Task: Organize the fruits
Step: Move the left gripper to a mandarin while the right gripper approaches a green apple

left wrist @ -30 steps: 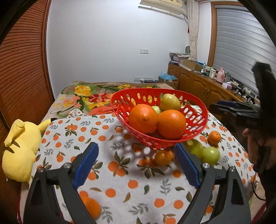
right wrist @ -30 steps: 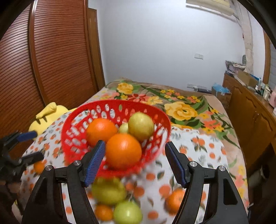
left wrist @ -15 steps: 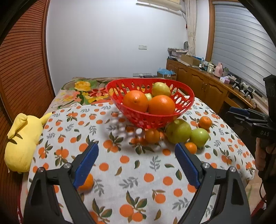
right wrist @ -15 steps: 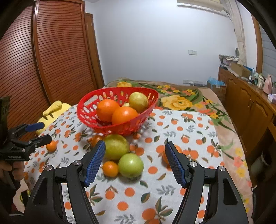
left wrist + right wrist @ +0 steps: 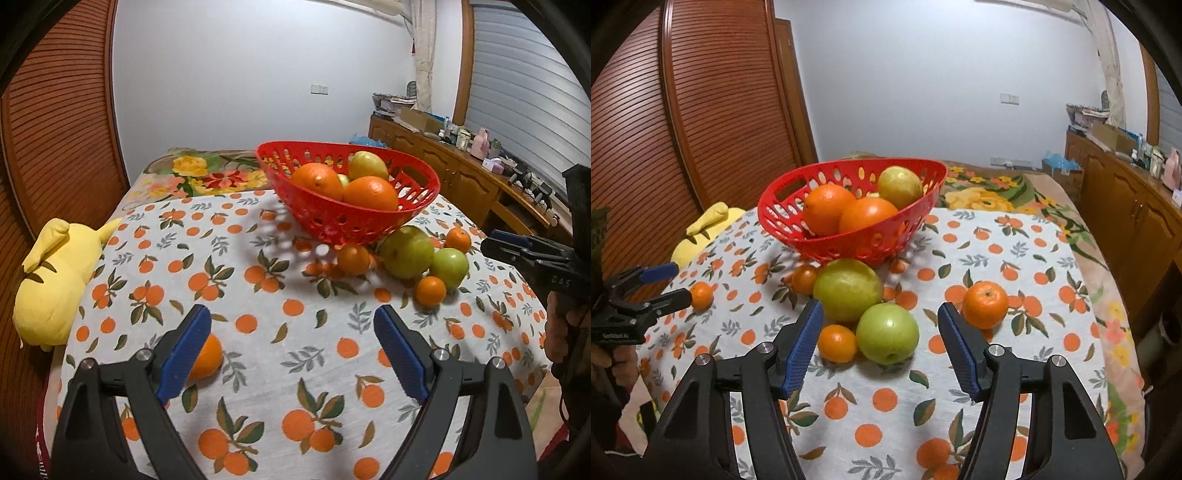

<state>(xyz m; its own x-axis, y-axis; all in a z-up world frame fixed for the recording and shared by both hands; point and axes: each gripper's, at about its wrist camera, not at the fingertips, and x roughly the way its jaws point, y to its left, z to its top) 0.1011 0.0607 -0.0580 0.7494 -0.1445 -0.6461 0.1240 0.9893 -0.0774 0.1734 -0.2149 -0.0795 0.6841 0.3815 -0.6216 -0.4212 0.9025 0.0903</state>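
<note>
Your right hand-held gripper (image 5: 879,341) has just been narrowing, jaws still apart over a green apple (image 5: 887,333) on the orange-print tabletop (image 5: 997,369); your left hand-held gripper (image 5: 291,350) gapes wide, empty. Four small oranges (image 5: 985,304) and two green fruits lie loose beside the red basket (image 5: 849,240). Only the left view shows the shuttered window (image 5: 517,85).

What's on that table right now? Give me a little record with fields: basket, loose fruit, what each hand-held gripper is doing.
basket: red basket on the patterned tablecloth, holding two oranges, a yellow-green fruit and a smaller pale fruit mostly hidden
loose fruit: large green pear, green apple, five small tangerines
left hand-held gripper: open, empty, a tangerine by its left finger
right hand-held gripper: open, jaws just been closing, green apple between them, untouched
other: yellow plush toy at the table edge
</note>
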